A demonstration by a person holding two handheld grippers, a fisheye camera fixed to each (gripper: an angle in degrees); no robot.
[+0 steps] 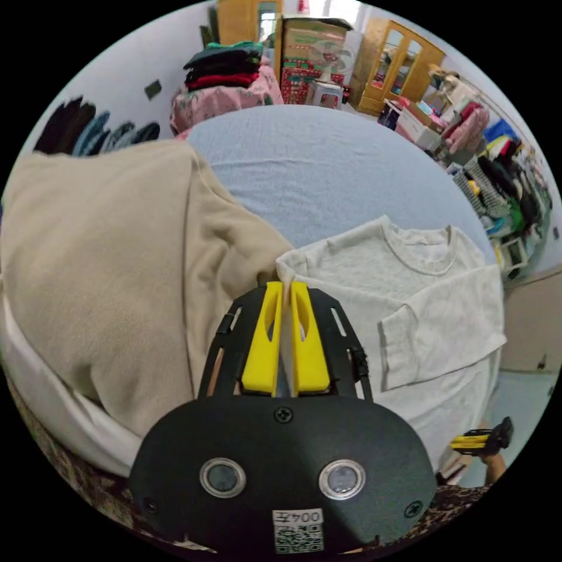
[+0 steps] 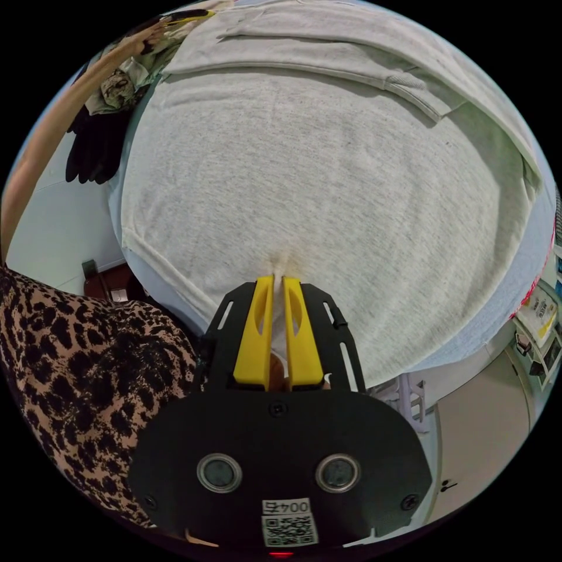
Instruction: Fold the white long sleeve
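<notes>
The white long sleeve (image 1: 410,304) lies flat on a surface with a blue-grey cover (image 1: 316,170), neck away from the person, and one sleeve is folded across the chest. A beige garment (image 1: 111,263) lies just beside it, touching at the shoulder. The left gripper (image 1: 283,288) has its yellow jaws closed on the shoulder corner of the shirt. The right gripper (image 2: 278,280) has its jaws pressed together on a small pinch of cloth near the hem (image 2: 175,275), which seems to hang over the edge of the surface. A person's bare arm (image 2: 64,111) reaches along the far side. Beyond the neck, the cover is bare.
</notes>
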